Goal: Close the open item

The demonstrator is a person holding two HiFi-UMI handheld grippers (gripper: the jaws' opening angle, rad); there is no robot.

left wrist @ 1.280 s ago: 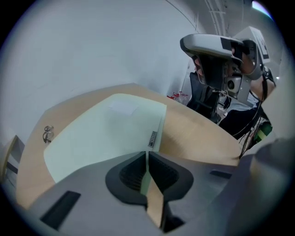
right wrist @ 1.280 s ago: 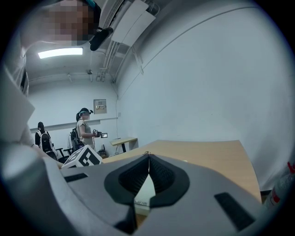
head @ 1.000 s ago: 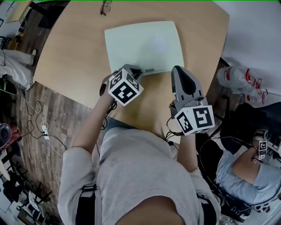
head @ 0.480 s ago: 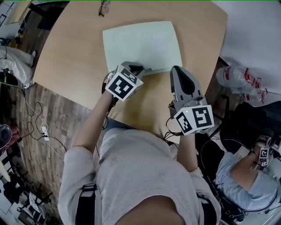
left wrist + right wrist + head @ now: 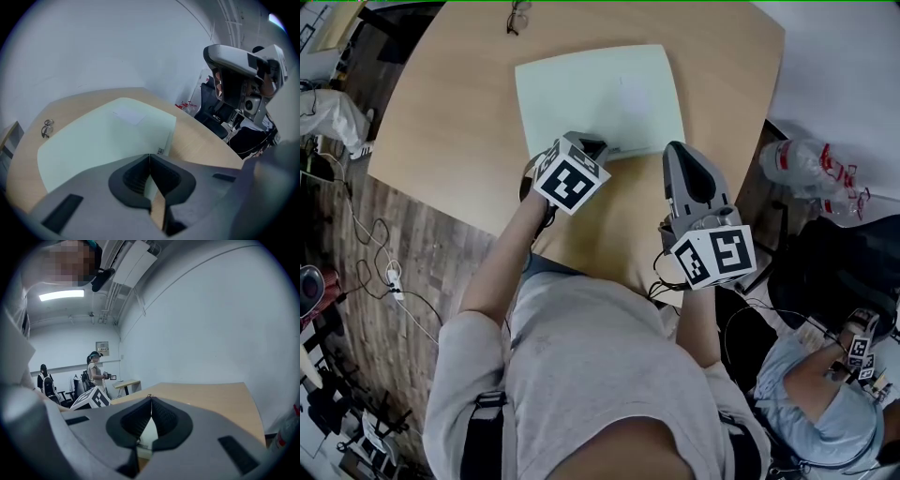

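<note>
A pale green folder lies flat and closed on the wooden table, with a small label at its near edge. My left gripper is at the folder's near edge, just above it. Its jaws are closing and meet at the tips, with nothing between them. In the left gripper view the folder spreads out beyond the left gripper. My right gripper is shut and empty, just off the folder's near right corner. In the right gripper view the right gripper points level across the table.
A pair of glasses lies at the table's far edge. Plastic bottles lie on the floor to the right of the table. A seated person is at the lower right. Cables trail on the floor at left.
My left gripper has turned slightly and stayed at the folder's near edge. The right gripper has not moved.
</note>
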